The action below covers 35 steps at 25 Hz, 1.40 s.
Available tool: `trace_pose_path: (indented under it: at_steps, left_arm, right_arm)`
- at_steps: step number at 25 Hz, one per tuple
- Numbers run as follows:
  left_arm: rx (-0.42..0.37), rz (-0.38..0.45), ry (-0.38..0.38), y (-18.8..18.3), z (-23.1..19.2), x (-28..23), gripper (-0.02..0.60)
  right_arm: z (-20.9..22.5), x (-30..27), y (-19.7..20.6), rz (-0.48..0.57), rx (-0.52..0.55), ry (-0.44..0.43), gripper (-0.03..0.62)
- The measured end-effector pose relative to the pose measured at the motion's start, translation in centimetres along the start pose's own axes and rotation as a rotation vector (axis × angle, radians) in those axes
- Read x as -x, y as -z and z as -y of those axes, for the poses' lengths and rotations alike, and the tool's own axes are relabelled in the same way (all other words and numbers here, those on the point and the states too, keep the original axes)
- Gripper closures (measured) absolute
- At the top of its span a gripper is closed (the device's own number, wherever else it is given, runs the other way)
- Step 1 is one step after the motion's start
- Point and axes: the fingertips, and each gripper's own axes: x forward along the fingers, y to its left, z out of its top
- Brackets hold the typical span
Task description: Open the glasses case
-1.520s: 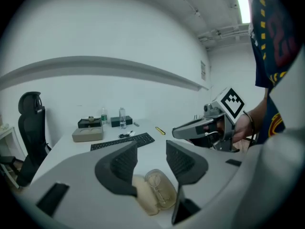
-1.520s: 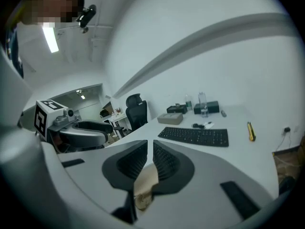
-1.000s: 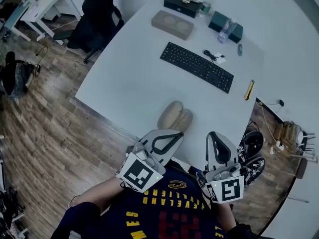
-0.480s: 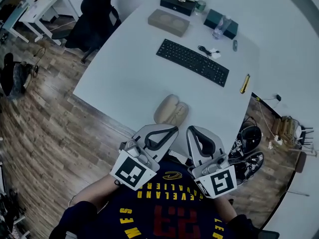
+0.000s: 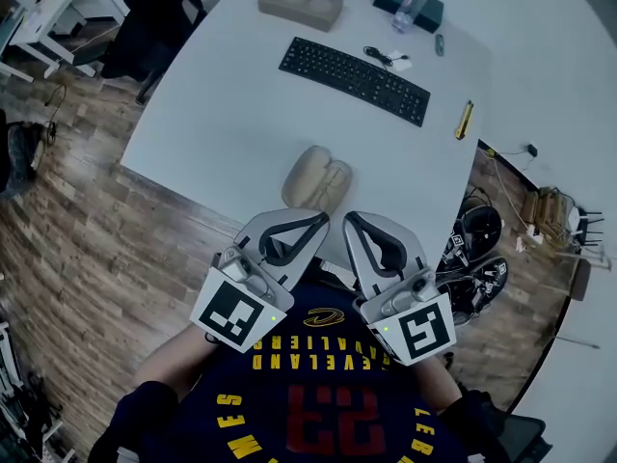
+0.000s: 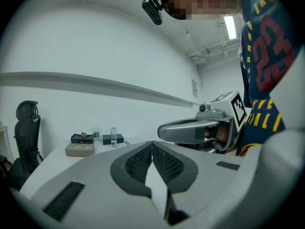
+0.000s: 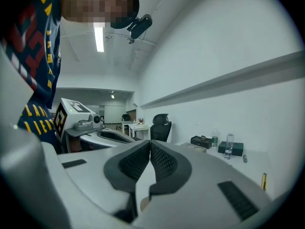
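Note:
The beige oval glasses case (image 5: 316, 177) lies closed on the white table (image 5: 222, 123), near its front edge. Both grippers hover side by side just short of that edge, in front of the person's chest. My left gripper (image 5: 324, 219) is shut with nothing in it, its pads pressed together (image 6: 152, 146). Close to its right, my right gripper (image 5: 350, 218) is also shut and empty (image 7: 150, 146). Their tips point at the case from a short way off and touch nothing. In both gripper views the jaws hide the case.
A black keyboard (image 5: 353, 67) lies mid-table, with a yellow utility knife (image 5: 464, 120) to its right. At the far edge are a tan box (image 5: 300, 6) and a dark green box (image 5: 410, 2). A black office chair (image 5: 145, 17) stands at the left. Shoes (image 5: 477, 258) lie on the floor to the right.
The right gripper has swung left until its tip sits next to the left gripper's tip. Both stay shut. The table and case have slid up the head view.

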Motion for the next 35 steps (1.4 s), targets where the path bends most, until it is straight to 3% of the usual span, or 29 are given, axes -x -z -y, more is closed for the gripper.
trace_pose_path:
  at_steps: [35]
  left_arm:
    - [0.043,-0.012,0.032,1.3,-0.6,0.2,0.568]
  right_arm:
    - [-1.0,-1.4,1.0,-0.043,-0.074,0.024,0.576]
